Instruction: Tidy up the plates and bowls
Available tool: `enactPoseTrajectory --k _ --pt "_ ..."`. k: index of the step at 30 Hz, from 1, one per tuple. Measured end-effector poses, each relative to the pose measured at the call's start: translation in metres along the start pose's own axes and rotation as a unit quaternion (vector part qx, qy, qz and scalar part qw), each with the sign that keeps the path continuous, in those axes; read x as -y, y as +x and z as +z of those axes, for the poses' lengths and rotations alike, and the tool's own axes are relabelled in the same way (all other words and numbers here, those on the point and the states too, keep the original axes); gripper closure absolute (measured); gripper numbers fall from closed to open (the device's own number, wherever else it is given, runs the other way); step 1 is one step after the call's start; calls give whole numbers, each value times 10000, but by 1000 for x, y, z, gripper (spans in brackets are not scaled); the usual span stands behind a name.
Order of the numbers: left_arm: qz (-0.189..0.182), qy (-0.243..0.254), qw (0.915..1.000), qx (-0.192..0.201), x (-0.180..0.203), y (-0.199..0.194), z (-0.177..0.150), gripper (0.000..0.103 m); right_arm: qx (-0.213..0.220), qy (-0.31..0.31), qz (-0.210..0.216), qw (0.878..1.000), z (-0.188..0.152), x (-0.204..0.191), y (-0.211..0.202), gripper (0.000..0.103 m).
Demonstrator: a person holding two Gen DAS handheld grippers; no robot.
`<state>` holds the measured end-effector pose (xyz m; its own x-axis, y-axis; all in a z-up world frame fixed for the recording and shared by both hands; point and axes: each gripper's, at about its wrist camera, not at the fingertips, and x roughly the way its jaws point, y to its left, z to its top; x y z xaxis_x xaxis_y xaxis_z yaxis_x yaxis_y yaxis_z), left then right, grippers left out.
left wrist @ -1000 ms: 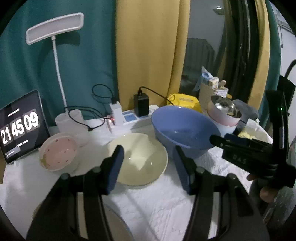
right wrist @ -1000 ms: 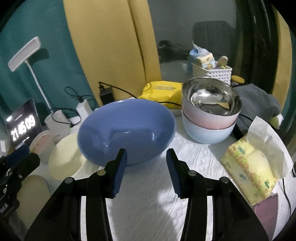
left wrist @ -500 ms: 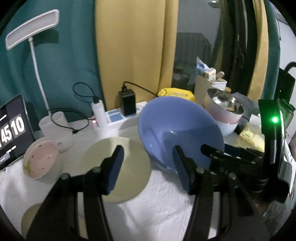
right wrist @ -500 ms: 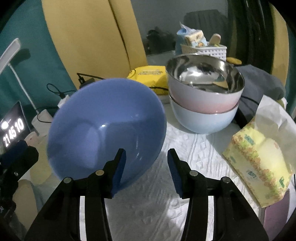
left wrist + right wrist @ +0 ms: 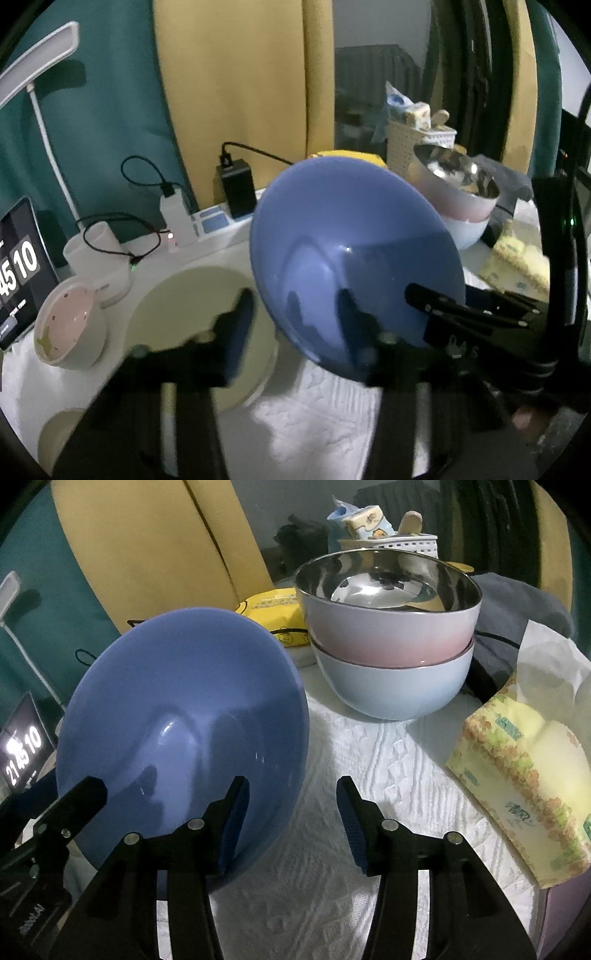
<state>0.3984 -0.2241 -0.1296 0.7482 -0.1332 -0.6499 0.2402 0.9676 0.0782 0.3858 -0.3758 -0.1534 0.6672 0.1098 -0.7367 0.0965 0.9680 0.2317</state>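
White textured cloth (image 5: 351, 782) on the table, teal and yellow curtains behind. One blue bowl (image 5: 351, 251), tipped steeply on edge where a second ago it sat flat. Two stacked bowls (image 5: 391, 642) beyond the right jaws; one cream plate (image 5: 184, 314) and one small pink dish (image 5: 68, 325) by the left jaws. Left gripper (image 5: 295, 321), blurred, has just been closing with the bowl's rim between its jaws; contact unclear. Right gripper (image 5: 291, 812) has just been opening: left jaw inside the bowl, jaws released.
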Motion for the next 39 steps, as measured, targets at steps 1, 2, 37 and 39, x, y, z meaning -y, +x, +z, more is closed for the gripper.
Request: enactPoseTrajectory --k 1,2,37,39 --pt "-16 8 10000 -14 1 1 0 68 -5 2 8 10000 0 0 0 52" --pt "-19 24 10000 -41 2 2 -1 71 -13 -2 28 10000 -1 0 1 57" --pt "-278 -83 9996 71 -11 -53 -13 76 274 -328 138 9990 -22 -34 -64 77" --pt "-293 -91 9995 82 -11 -58 -15 76 295 -349 125 9989 -25 -37 -70 77"
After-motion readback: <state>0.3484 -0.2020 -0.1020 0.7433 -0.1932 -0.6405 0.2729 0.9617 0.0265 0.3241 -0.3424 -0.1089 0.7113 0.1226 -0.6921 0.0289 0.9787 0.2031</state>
